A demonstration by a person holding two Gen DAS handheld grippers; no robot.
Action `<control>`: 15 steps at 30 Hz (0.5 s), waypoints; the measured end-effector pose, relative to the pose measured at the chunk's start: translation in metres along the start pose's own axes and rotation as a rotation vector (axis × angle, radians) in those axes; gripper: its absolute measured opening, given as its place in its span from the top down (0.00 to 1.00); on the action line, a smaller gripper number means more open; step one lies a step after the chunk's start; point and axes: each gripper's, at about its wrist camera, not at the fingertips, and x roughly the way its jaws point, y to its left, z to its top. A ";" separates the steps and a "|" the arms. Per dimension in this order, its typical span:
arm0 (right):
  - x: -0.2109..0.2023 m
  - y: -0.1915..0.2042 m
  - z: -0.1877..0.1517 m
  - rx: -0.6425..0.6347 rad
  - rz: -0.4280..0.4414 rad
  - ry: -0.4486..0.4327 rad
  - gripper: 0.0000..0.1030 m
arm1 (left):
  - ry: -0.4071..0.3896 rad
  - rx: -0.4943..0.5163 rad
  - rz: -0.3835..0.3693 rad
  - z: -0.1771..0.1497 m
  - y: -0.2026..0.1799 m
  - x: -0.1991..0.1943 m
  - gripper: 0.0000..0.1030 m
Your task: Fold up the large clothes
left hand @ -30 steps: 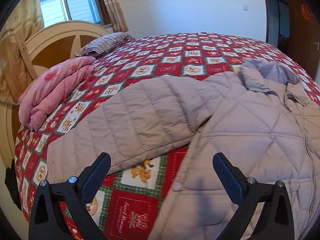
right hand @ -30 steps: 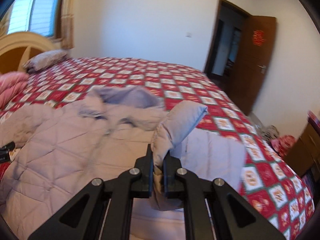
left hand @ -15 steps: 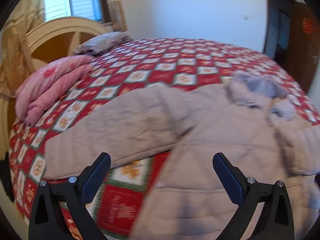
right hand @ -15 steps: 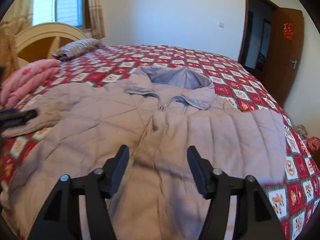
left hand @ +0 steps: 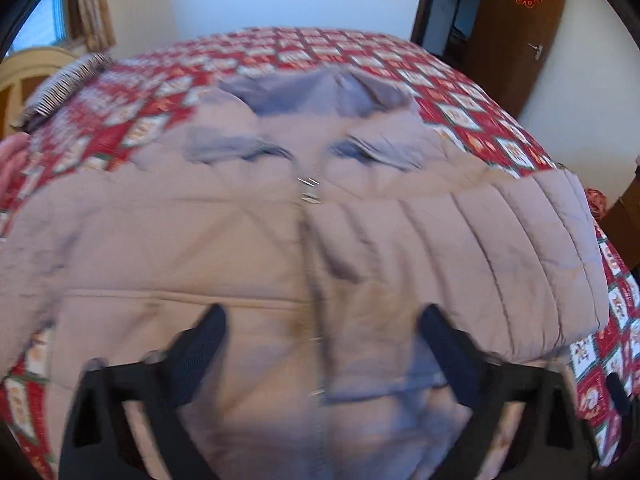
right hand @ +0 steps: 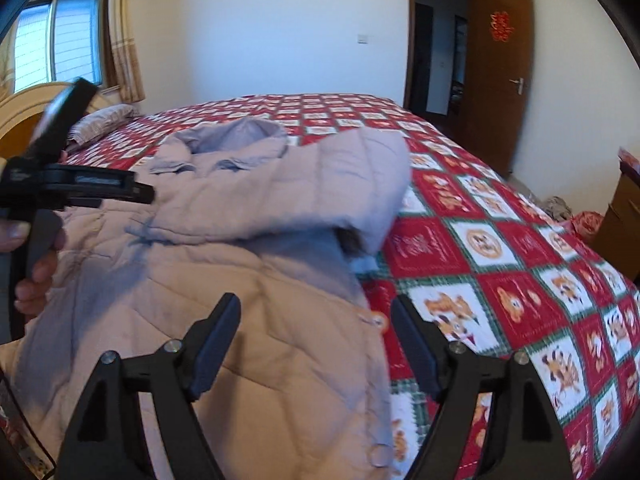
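Bedspread (right hand: pixel 500 264) in a red, white and green check covers the bed, and on it lies the quilted beige jacket (left hand: pixel 224 264), front up, zip closed, hood (left hand: pixel 316 92) toward the far wall. One sleeve (right hand: pixel 320 184) is folded across the chest, its cuff end reaching past the jacket's edge over the bedspread. A striped pillow (right hand: pixel 104 120) sits near the headboard (right hand: pixel 16 120), below the window (right hand: pixel 56 40). A brown door (right hand: pixel 500 76) stands open at the far side of the room. Left gripper (left hand: pixel 320 344) hovers above the jacket's lower front, jaws spread wide and empty, though that view is blurred. Right gripper (right hand: pixel 316 328) is also spread wide with nothing between its fingers, over the jacket's edge just beside the bare bedspread
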 end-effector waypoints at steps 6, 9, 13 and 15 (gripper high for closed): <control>0.003 -0.024 -0.014 0.069 0.001 -0.009 0.22 | 0.027 0.023 -0.084 -0.001 -0.015 0.008 0.87; 0.007 -0.029 -0.021 0.078 0.001 0.002 0.22 | -0.037 0.037 -0.048 0.000 -0.003 -0.018 0.89; 0.010 -0.035 -0.029 0.104 0.009 0.009 0.22 | -0.113 0.058 0.039 -0.001 0.029 -0.047 0.89; 0.011 -0.036 -0.030 0.109 0.009 0.012 0.22 | -0.145 0.068 0.095 -0.005 0.045 -0.056 0.89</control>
